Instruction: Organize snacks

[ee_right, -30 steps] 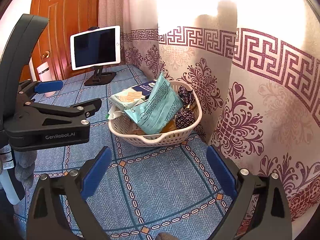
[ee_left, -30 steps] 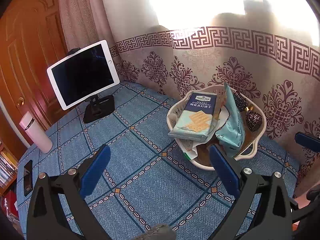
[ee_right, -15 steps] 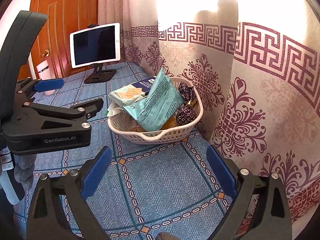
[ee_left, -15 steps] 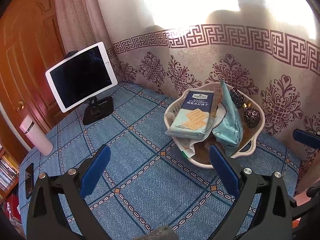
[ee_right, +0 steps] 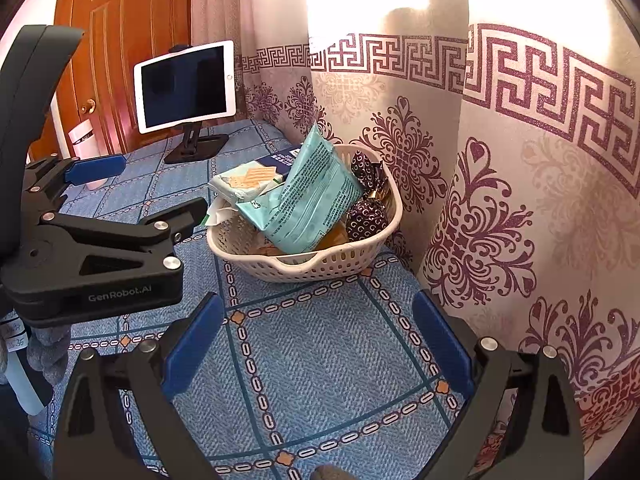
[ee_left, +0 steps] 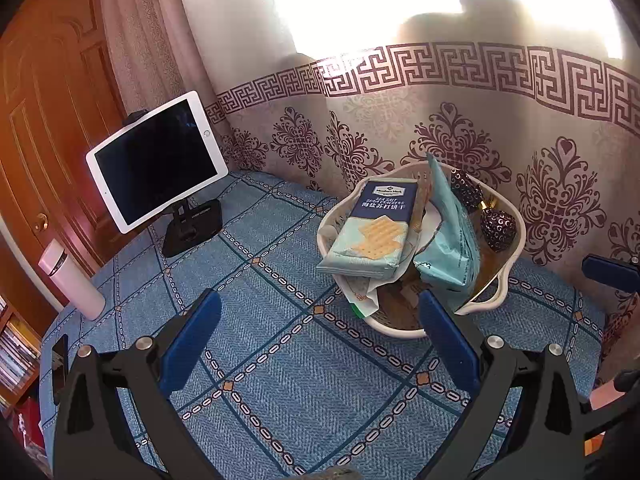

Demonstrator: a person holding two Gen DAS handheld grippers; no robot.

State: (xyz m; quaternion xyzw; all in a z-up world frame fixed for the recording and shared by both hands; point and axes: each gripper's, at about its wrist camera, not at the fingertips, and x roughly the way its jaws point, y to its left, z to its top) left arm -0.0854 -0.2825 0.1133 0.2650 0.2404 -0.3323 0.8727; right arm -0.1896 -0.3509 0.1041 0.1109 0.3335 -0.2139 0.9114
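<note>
Snacks are all sitting in the white basket [ee_right: 304, 268] at the table's curtain-side edge: cracker pack [ee_left: 372, 232] lying across the rim, teal bag [ee_right: 308, 196] leaning upright, dark wrapped candies [ee_right: 366, 218] tucked behind; no snack is showing on the blue cloth [ee_left: 280, 360]. Left gripper [ee_left: 320, 340] and right gripper [ee_right: 316, 342] are both being held spread wide and empty, short of the basket. Scene is fitting either snacks just packed or about to be unpacked, so no move is being called; any grasp is best being taken across a pack's flat faces.
</note>
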